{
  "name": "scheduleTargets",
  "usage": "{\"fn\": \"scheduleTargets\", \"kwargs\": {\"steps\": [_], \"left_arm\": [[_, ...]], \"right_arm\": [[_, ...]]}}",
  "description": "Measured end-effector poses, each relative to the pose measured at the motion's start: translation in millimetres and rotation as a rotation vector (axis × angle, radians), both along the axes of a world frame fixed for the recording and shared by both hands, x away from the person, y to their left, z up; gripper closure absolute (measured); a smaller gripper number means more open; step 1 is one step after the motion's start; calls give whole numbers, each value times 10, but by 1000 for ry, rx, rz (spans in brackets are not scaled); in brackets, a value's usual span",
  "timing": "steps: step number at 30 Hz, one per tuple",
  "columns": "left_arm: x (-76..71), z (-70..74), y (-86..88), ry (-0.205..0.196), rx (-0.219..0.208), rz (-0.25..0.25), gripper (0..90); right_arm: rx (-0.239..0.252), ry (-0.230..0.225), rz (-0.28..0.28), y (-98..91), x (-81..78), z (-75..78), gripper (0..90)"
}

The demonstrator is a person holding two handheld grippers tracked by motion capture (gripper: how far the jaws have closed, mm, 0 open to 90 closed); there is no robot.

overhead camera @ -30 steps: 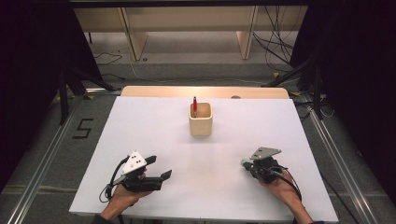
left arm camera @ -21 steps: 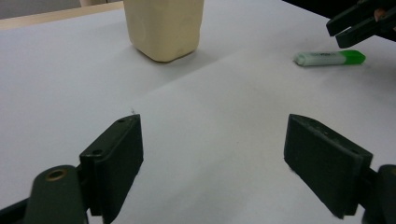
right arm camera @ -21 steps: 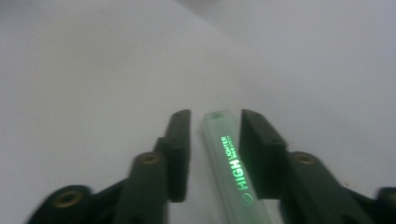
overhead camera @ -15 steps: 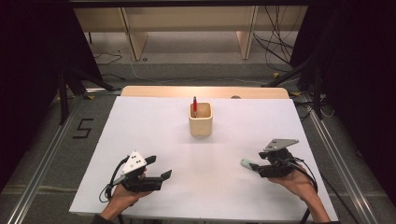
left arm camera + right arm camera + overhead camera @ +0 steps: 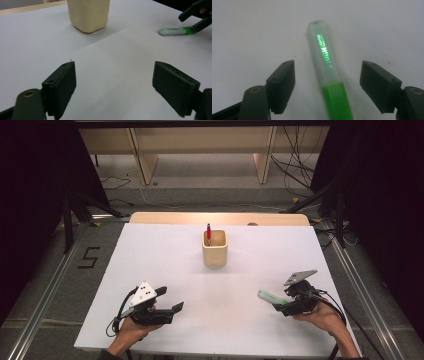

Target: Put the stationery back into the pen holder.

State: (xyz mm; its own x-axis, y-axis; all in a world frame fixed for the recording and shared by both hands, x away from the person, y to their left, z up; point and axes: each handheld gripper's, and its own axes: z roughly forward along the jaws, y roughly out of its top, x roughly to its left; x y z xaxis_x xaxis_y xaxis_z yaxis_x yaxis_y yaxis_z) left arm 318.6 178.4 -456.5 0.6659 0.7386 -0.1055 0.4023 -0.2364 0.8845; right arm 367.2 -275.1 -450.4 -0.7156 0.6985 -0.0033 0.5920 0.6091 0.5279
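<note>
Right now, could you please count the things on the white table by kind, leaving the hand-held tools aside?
Highlighter, green, lying on the table: 1
Red pen, standing in the holder: 1
Cream pen holder: 1
Total: 3
</note>
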Motion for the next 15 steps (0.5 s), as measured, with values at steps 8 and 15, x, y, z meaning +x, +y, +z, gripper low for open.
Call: {"fn": "scheduleTargets", "kwargs": {"steps": [8,15], "left_arm": [[1,1,-2,0,1,0,187],[3,-1,-3,2,4,-1,187]], "right_arm": [[-70,47,23,-7,33,-63,336],[-105,82,43,3,82,-77,484]]}}
